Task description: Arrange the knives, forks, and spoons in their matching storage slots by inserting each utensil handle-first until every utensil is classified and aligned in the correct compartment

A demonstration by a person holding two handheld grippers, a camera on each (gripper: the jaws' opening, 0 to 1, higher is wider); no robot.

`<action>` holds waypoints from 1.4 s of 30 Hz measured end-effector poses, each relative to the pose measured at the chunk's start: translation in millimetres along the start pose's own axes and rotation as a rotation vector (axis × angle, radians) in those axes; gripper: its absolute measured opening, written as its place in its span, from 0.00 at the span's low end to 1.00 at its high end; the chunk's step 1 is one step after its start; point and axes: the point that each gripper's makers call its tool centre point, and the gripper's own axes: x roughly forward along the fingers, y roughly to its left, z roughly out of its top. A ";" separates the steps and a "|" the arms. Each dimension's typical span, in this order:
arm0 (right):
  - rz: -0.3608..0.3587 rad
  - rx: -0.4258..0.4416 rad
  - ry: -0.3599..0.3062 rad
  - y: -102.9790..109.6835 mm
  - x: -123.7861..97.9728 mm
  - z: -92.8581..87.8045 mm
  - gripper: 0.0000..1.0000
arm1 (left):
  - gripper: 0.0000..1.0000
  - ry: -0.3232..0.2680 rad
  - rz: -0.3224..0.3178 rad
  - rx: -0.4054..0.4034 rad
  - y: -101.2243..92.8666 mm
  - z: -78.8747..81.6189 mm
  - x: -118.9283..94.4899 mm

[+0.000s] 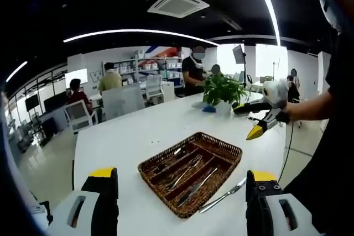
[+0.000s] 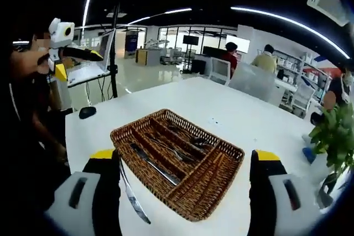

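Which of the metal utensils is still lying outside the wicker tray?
The silver table knife is the only one. It lies flat on the white table alongside the brown wicker tray, while the other utensils sit inside the tray's compartments.

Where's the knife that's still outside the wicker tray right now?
The knife lies flat on the white table, just beside the wicker tray at its near edge in the left gripper view, in front of that gripper's right jaw.

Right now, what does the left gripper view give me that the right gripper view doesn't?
Left gripper view alone: the right gripper held up over the table's far side, jaws open. Right gripper view alone: a black mouse near the table edge. Both share the wicker tray with utensils in its slots, the knife lying outside it on the white table, and the potted plant.
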 end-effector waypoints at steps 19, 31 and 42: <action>-0.051 0.022 0.090 -13.0 -61.1 -35.5 1.00 | 1.00 0.021 0.029 -0.036 -9.5 -19.9 -6.2; -0.023 -0.028 0.069 -12.5 -67.0 -21.3 1.00 | 1.00 0.031 0.027 -0.013 -15.8 -18.3 -6.2; 0.078 -0.164 0.123 1.3 -60.2 -18.6 0.99 | 1.00 0.039 0.047 -0.025 -13.5 -21.5 -14.2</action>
